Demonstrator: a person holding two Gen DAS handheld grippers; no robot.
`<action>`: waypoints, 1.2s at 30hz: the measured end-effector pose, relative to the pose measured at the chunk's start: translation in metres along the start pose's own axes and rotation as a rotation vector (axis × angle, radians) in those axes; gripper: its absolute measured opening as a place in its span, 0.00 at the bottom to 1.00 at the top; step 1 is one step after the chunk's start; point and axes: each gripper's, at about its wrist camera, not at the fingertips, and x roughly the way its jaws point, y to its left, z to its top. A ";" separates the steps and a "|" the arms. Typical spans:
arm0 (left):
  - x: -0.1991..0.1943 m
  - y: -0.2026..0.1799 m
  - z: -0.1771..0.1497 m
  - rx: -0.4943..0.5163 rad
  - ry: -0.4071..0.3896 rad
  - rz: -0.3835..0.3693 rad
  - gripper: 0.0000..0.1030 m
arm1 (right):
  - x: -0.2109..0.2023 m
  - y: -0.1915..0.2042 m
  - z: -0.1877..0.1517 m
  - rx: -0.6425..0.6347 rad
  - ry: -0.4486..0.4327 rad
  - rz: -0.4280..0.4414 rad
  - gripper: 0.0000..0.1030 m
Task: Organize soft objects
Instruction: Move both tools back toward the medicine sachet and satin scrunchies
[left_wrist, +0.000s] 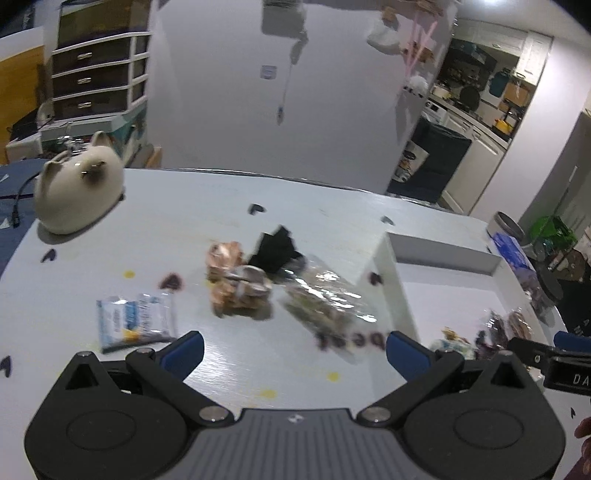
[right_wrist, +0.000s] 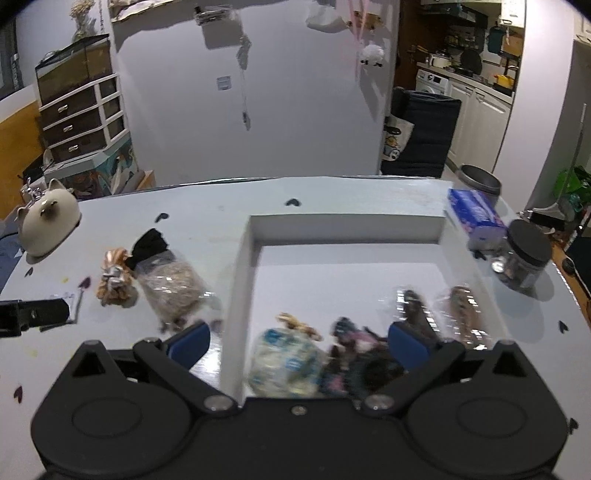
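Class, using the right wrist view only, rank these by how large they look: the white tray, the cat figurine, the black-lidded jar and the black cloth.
1. white tray
2. cat figurine and black-lidded jar: look about alike, so not ranked.
3. black cloth

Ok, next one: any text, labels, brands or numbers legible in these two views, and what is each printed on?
"DA": white letters on the right gripper's black body, cut off at the left wrist view's edge.
Dark upside-down letters on the clear bag: too blurred to read.
Blue-and-white packet: print blurred, unreadable.
Blue box: print too small.
Tote bag: a cartoon figure only.
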 end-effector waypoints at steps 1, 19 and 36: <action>-0.001 0.007 0.002 -0.004 -0.002 0.004 1.00 | 0.001 0.007 0.001 -0.005 0.000 0.001 1.00; 0.005 0.112 0.016 -0.100 0.010 0.101 1.00 | 0.030 0.107 0.017 -0.097 0.022 0.069 1.00; 0.101 0.140 0.018 -0.097 0.114 0.251 1.00 | 0.040 0.113 0.018 -0.066 0.040 0.051 1.00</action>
